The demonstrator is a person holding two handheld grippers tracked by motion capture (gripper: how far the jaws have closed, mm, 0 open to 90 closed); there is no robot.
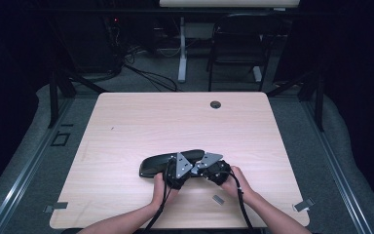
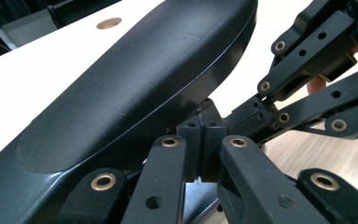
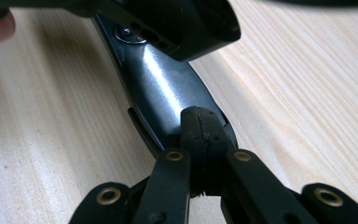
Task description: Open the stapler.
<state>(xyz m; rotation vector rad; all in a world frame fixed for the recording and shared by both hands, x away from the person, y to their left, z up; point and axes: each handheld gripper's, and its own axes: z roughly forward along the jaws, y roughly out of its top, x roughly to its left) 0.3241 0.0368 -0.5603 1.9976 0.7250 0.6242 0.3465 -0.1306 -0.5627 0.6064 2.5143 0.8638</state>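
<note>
Item: long glossy black moulded-plastic shell [image 1: 168, 165], table [image 1: 126, 126] at six o'clock. Rigid, light, likely slippery; best gripped at thin rim. Left gripper [image 2: 203, 140] and right gripper [image 3: 204, 135] jaws clenched together against its edge.

left gripper [image 1: 177, 171]: black, grey three-cornered plate, brass-ringed pivots | right gripper [image 1: 213, 168]: same build | cables: black, trailing | forearms: bare, sleeveless

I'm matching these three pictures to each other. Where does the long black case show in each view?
High view: the long black case lies on the table's near middle, just left of the left gripper.
Left gripper view: fills the upper left, above the shut jaws.
Right gripper view: its glossy end runs up from the shut jaws.
Shared landmark: the pale wooden table.
</note>
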